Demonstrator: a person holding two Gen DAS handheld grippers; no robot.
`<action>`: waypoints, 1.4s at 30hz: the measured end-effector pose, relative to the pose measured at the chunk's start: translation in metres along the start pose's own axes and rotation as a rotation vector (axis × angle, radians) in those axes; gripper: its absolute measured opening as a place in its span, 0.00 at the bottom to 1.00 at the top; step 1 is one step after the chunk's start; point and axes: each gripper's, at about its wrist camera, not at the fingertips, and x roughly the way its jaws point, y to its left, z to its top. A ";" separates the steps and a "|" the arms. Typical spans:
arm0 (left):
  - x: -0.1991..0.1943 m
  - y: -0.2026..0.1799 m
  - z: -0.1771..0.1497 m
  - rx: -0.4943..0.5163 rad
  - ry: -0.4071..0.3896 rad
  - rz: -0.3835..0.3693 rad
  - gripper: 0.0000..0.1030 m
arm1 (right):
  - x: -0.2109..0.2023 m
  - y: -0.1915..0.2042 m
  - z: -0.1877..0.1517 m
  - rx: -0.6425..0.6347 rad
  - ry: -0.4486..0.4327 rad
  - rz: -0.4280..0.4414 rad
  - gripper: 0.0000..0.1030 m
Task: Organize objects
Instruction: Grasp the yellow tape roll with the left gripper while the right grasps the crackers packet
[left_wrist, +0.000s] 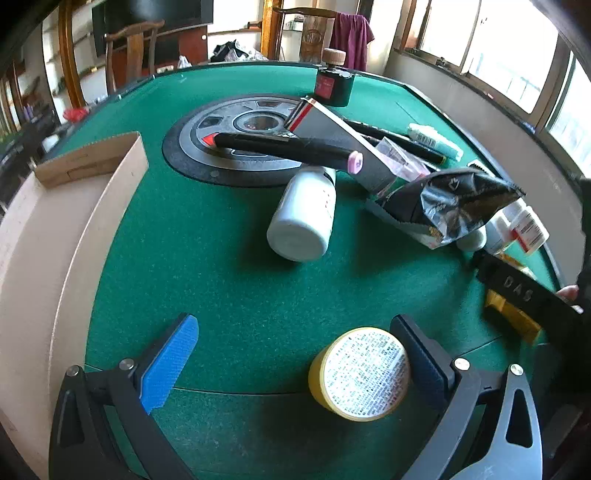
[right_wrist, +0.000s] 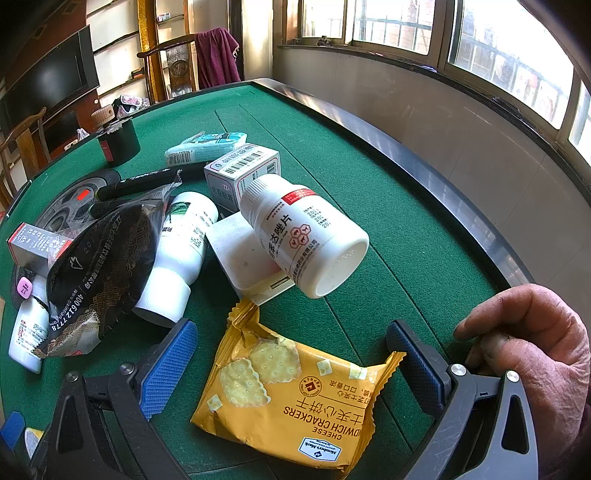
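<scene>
Green felt table (left_wrist: 229, 295) is carrying a pretty messy pile here. The left gripper (left_wrist: 299, 354) is hanging over it with its jaws spread as wide as they go, nothing clamped. A yellow round tin (left_wrist: 360, 373) with a white printed face is sitting between the jaws, right up against the right-hand pad, though it's hard to tell if it's actually touching. Ahead of the jaws, a white bottle (left_wrist: 303, 218) is lying on its side, and beyond that a black marker (left_wrist: 284, 147) with a pink end cap is resting across the pile. Off to the left of the jaws, a cardboard box (left_wrist: 74, 206) is sitting open on the table.

The right gripper (right_wrist: 291, 362) is also standing wide open and gripping nothing. A yellow cracker pack (right_wrist: 291, 398) is lying flat between its jaws, one crimped corner just beside the right pad. A hand (right_wrist: 532, 343) is showing to the right of the jaws, fingers curled by the gripper frame. Straight ahead of the jaws, a white pill bottle (right_wrist: 303, 232) is leaning tilted on a flat white box (right_wrist: 243, 258). Ahead and left of the jaws, a black foil pouch (right_wrist: 99, 273) is slumping against another white bottle with a ribbed cap (right_wrist: 181, 251).
</scene>
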 end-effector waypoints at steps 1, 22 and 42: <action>0.002 -0.004 -0.001 0.020 0.009 0.024 1.00 | 0.000 0.000 0.000 0.000 0.000 0.000 1.00; -0.011 0.024 0.000 -0.087 -0.005 -0.190 1.00 | 0.000 0.005 0.001 0.028 0.001 -0.026 1.00; 0.007 -0.012 0.002 0.178 0.097 -0.032 1.00 | -0.004 -0.004 0.001 -0.360 0.117 0.233 1.00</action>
